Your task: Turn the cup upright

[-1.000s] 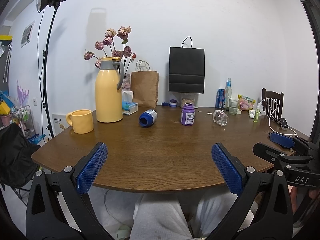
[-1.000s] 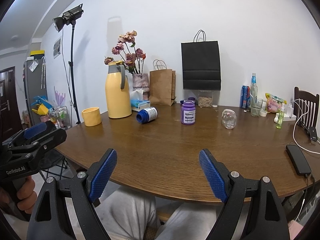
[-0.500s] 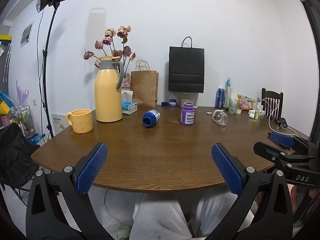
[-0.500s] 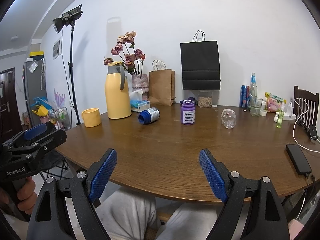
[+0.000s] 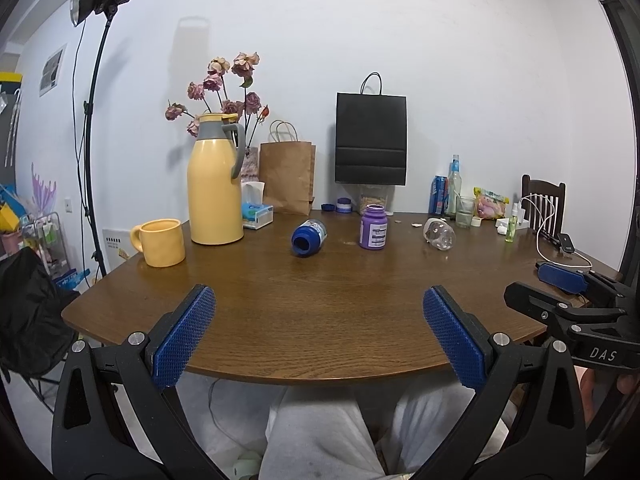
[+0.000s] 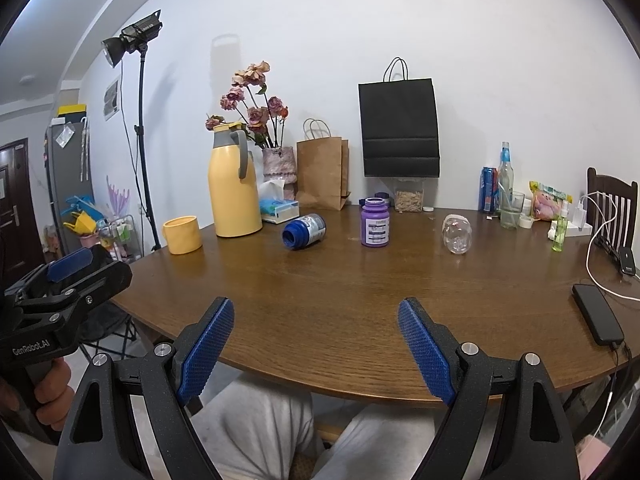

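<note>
A clear glass cup (image 5: 439, 233) lies on its side on the brown round table (image 5: 320, 320), right of centre and far from both grippers; the right wrist view shows the cup (image 6: 457, 234) too. My left gripper (image 5: 319, 304) hovers open over the table's front edge with nothing between its blue pads. My right gripper (image 6: 316, 314) is also open and empty at the front edge. In the left wrist view the right gripper (image 5: 560, 280) appears at the right, held by a hand. A yellow mug (image 5: 162, 242) stands upright at the left.
A blue jar (image 5: 309, 237) lies on its side mid-table beside an upright purple bottle (image 5: 373, 227). A yellow thermos (image 5: 216, 192), tissue box, paper bags and flowers stand behind. Bottles, a drinking glass and a phone (image 6: 597, 313) with cables occupy the right. The person's legs are below.
The blue jar has rolled a little to the right and turned its end toward me. Both grippers and the glass cup have stayed in place.
</note>
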